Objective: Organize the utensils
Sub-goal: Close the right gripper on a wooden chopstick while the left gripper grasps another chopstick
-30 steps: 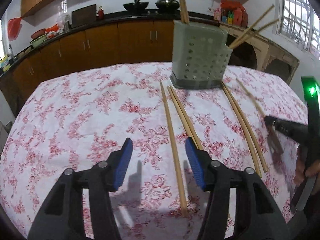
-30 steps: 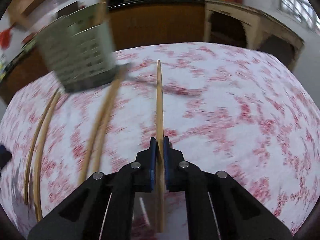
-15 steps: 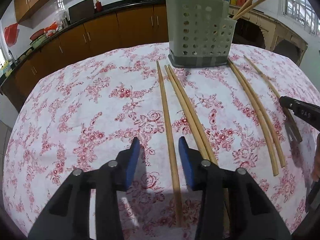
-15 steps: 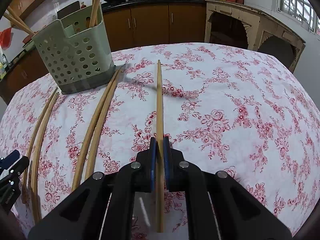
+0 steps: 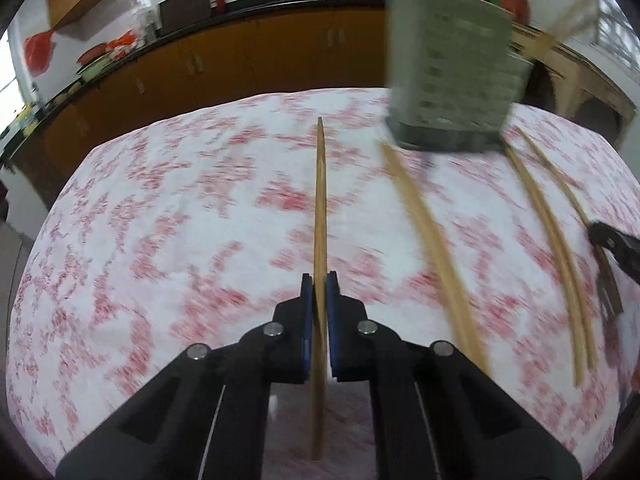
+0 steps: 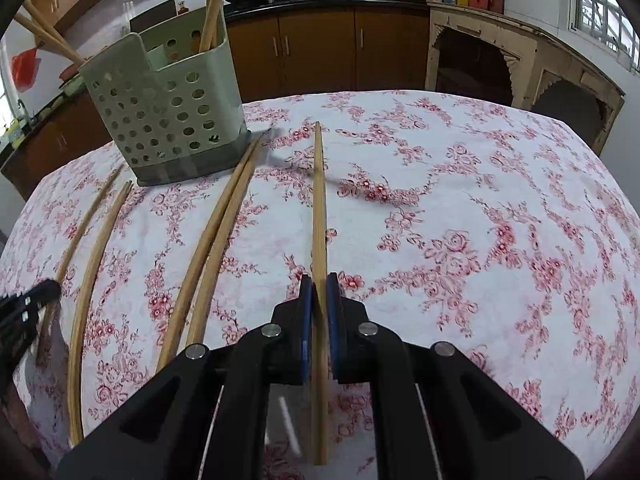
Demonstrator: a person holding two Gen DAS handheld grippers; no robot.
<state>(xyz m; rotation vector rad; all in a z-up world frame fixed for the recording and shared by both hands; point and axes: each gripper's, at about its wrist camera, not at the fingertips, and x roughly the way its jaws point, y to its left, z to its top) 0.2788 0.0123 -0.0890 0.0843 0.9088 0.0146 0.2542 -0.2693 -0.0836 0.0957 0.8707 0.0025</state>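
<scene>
Left wrist view: left gripper (image 5: 319, 284) jaws clamp chopstick (image 5: 320, 200); right gripper (image 6: 319, 284) jaws clamp another chopstick (image 6: 319, 208). No legible writing.

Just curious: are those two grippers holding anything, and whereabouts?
Each gripper pinches one long wooden chopstick near its thick end: left gripper on its chopstick, right gripper on another.

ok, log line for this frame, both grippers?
left gripper: shut on chopstick | right gripper: shut on chopstick | holder: upright on table
</scene>
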